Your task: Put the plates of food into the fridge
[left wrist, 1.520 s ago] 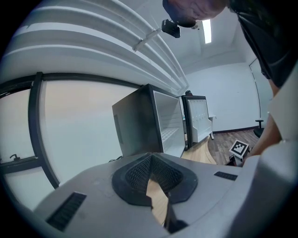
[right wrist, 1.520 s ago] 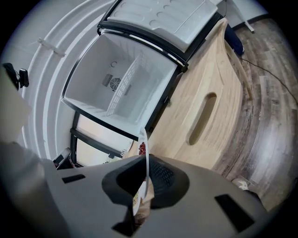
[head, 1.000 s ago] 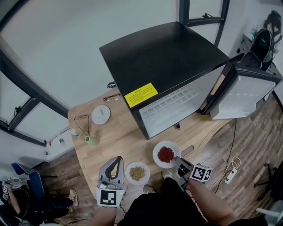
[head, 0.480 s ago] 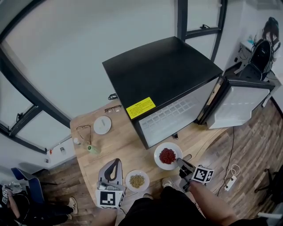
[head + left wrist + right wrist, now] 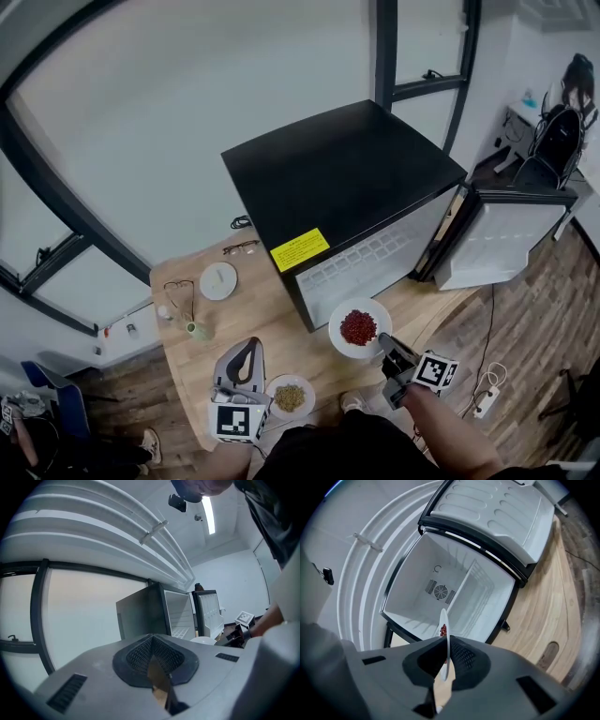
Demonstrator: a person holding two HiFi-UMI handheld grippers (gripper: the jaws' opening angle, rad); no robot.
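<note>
The right gripper (image 5: 389, 349) pinches the near edge of the red food plate (image 5: 360, 328), held up just in front of the open fridge (image 5: 337, 178) on its far side, while the left gripper (image 5: 246, 345) has its jaws together, holding nothing.

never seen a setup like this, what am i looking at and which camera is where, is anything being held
No robot here: a person holds a hand-held gripper in each hand, a two-jaw clamp with a camera on it. The wide picture comes from a camera on the person's head, looking down. The other two look along each gripper's jaws. On the wooden table stands a black fridge with its door swung open. The right hand-held gripper is clamped on the rim of a white plate of red food; its own view shows that plate edge-on, facing the open fridge. The left hand-held gripper has its jaws together and holds nothing; a plate of tan food lies beside it. Farther back lie a white dish and glasses.
</note>
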